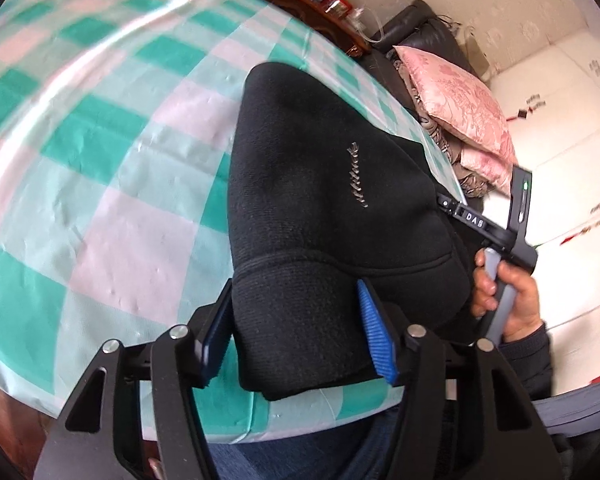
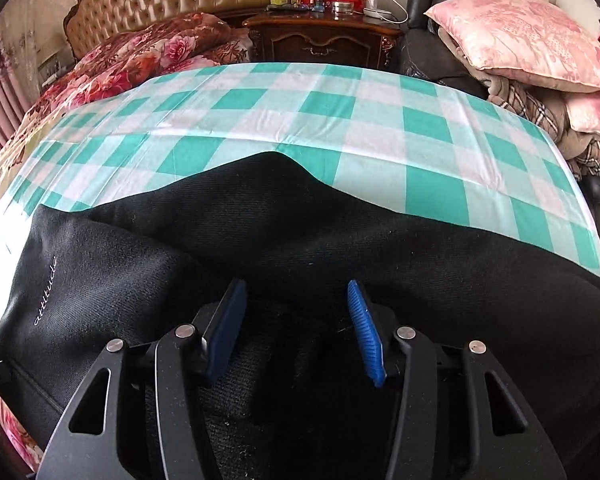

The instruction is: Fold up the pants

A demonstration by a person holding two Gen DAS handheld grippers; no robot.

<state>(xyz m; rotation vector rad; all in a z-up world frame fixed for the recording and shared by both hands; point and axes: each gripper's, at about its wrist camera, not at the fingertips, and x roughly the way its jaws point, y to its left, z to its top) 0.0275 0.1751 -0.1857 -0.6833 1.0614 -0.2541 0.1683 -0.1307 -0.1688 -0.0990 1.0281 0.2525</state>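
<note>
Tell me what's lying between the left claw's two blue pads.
The black pants' ribbed end, between the left claw's pads; shown in the left wrist view.

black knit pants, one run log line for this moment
item: black knit pants | surface: green checked sheet | left claw: astride waistband | right claw: open above pants

A bed [image 2: 28,168] carries a green-and-white checked sheet [image 2: 340,120] spread flat. Black pants [image 2: 300,232] lie folded on the sheet along its near edge; a floral quilt [image 2: 148,52] is bunched by the headboard.
</note>
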